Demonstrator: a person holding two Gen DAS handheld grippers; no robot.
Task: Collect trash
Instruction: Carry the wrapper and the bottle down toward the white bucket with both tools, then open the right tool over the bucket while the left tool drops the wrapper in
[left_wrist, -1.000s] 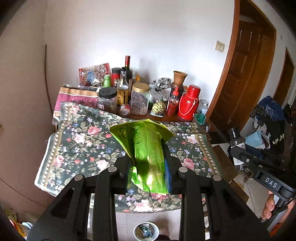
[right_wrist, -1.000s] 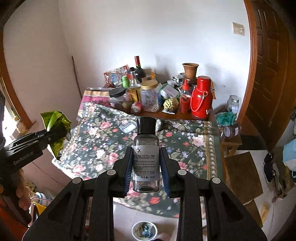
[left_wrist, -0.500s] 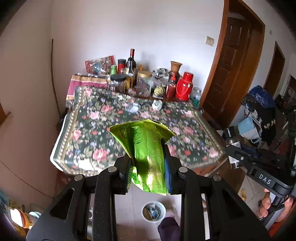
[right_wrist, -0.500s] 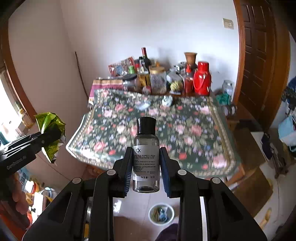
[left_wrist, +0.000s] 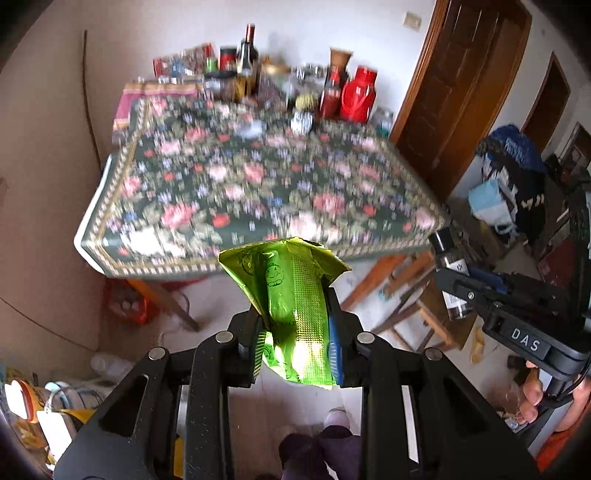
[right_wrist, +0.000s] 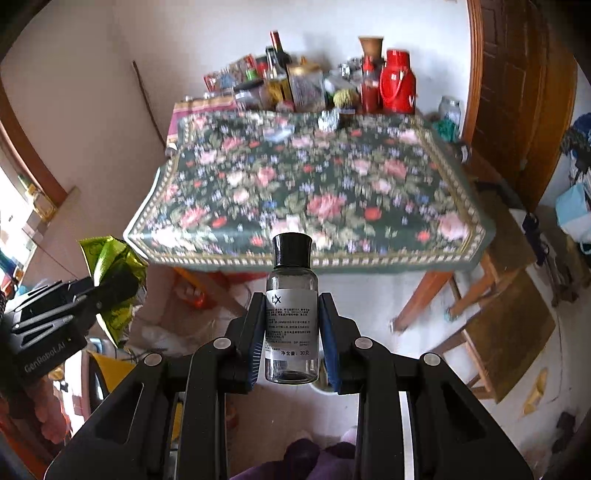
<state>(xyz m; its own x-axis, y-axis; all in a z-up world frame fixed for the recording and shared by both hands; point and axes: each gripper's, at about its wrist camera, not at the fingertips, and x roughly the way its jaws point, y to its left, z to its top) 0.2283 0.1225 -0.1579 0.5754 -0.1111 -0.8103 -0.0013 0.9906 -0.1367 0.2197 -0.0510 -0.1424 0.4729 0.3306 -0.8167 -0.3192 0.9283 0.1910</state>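
Crumpled green foil wrapper (left_wrist: 295, 306), shiny, printed with a smiling figure, pinched upright between the pads of the left tongs (left_wrist: 295, 345), closed tight on its lower half. Small clear bottle (right_wrist: 291, 317) with black cap and white printed label, looks empty, clamped upright at the label by the right tongs (right_wrist: 291, 345), narrowed to its width. Both held in the air off the near edge of the desk (right_wrist: 221, 254), over the floor, near each other; same bottle (left_wrist: 448, 273) and right tongs (left_wrist: 461, 291) seen at the right of the left view, wrapper (right_wrist: 110, 273) and left tongs (right_wrist: 110, 291) at the left of the right view.

Floral cloth (left_wrist: 258, 177) over the desk, hanging past the near edge; middle bare save two small pale scraps toward the back, too blurred to name. Open tiled floor (right_wrist: 369, 295) below the near edge, wooden desk leg (right_wrist: 421, 299) and a low wooden stool (right_wrist: 506, 317) at the right, dark wooden door (left_wrist: 454, 81) beyond.

Along the back edge by the wall: red thermos (right_wrist: 397, 83), dark wine bottle (left_wrist: 248, 51), clay pot (right_wrist: 371, 46), lidded jars (right_wrist: 304, 86) with contents blurred. A pale round rim (right_wrist: 325, 389) just behind the bottle on the floor, mostly hidden, possibly a bin.
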